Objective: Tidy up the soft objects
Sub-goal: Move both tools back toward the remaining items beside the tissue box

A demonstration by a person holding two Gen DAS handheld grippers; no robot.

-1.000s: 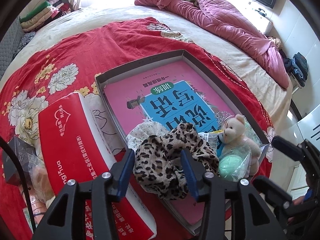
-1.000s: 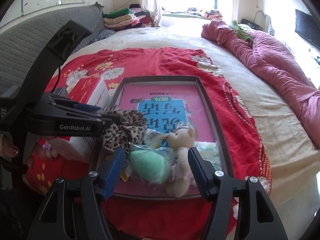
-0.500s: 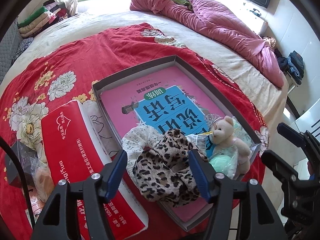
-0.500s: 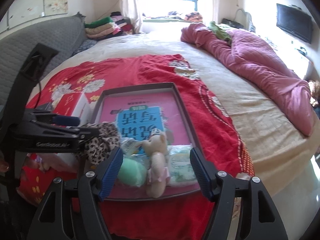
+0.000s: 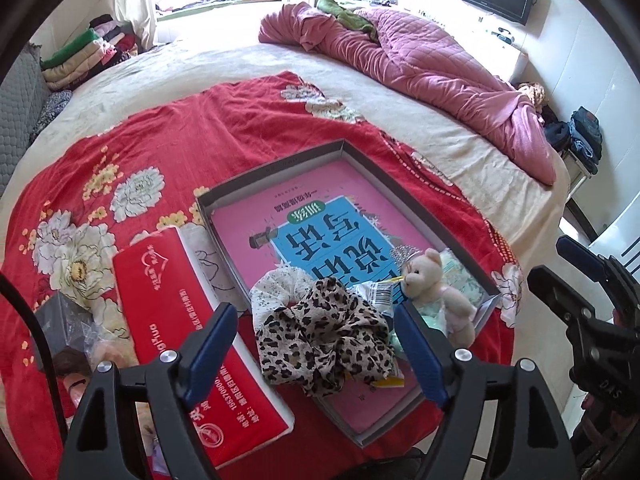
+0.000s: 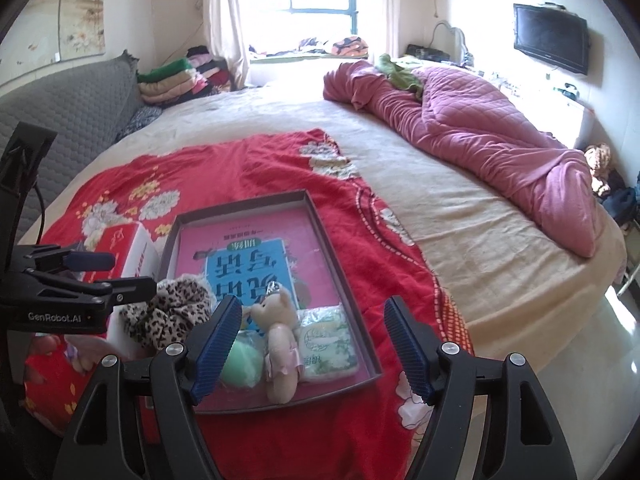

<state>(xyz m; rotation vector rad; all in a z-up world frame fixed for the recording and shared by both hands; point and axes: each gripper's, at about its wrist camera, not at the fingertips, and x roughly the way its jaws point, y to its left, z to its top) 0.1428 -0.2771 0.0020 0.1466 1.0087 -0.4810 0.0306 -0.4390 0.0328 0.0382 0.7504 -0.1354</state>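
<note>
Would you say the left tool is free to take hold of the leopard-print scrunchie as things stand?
Probably yes. The left tool is open and empty, and the leopard-print scrunchie lies uncovered between its fingers, atop the pile in the tray. The teddy bear sits off to one side, outside the fingers.

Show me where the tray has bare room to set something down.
The far half of the tray is free: only the flat pink book lies there, bordered by the far and side walls. The near end is crowded: leopard scrunchie, teddy, green ball and tissue pack sit bunched together.
</note>
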